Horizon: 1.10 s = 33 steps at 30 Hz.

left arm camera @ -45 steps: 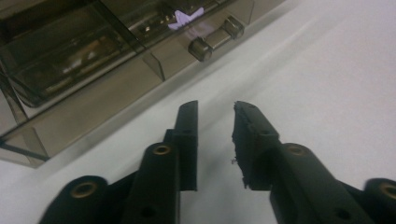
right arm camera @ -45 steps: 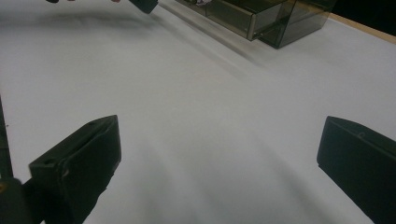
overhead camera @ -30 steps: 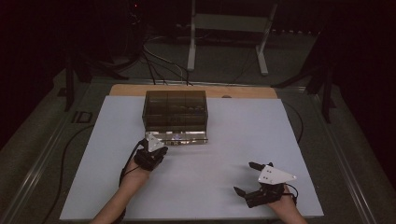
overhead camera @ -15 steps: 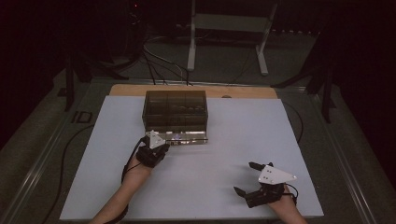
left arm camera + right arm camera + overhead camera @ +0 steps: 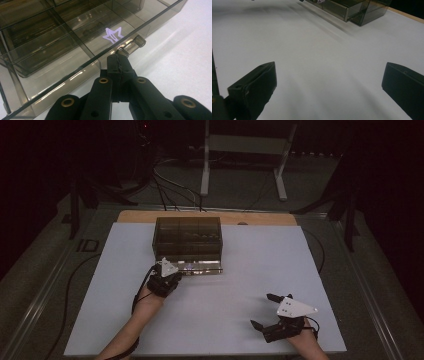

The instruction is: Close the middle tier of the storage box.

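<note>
Pinching the small clear tab (image 5: 131, 45) at the near edge of the smoky plastic organizer box (image 5: 188, 237), the left tool (image 5: 176, 271) has its jaws pressed together, with the tab caught at their very tips. In the left gripper view the tab juts out from the front lip of the box's shallow bottom drawer (image 5: 62, 72), and the tool meets it from the near side, pointing toward the far end of the bench (image 5: 150, 320).

The drawer's long edge runs left to right across the bench, and the tab sits at its near left part. So the drawer lies straight beyond the tool, and any pull has to come back toward the person, square to that edge; a slanted pull would likely jam the drawer or slip the tips off the tab.

A small white star-shaped piece (image 5: 113, 36) lies in 1 of the compartments just behind the tab.

The right tool (image 5: 265, 312) rests on the bench near the right corner, jaws spread wide with nothing between them, well apart from the box. The left hand is clearly the nearer 1.
</note>
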### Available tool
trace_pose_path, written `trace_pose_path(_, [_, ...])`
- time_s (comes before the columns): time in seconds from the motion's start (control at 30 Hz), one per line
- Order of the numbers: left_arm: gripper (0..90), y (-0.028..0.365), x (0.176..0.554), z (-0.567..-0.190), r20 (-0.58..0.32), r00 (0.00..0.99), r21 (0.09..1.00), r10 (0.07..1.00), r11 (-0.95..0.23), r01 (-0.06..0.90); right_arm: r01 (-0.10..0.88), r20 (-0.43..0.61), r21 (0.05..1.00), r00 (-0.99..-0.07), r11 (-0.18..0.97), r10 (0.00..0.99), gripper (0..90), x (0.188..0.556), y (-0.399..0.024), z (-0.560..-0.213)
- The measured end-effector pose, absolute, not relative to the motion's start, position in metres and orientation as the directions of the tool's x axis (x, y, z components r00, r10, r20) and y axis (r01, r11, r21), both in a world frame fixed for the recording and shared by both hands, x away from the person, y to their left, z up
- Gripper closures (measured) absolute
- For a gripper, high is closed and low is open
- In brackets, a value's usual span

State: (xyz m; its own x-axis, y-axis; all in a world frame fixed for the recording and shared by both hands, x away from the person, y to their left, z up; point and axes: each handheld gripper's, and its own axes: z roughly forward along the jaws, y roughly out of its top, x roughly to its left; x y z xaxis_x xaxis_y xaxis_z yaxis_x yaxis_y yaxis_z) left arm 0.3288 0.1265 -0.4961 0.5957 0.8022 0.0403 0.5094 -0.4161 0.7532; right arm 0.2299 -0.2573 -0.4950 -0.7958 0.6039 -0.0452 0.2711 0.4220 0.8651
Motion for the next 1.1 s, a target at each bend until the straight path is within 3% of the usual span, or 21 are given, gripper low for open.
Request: trace_pose_path(1.1, [90.0, 0.126, 0.339, -0.494, 0.044, 0.583, 0.751, 0.812, -0.411, 0.516, 0.269, -0.046, 0.866, -0.796, 0.421, 0.604, 0.4, 0.230, -0.258, -0.495])
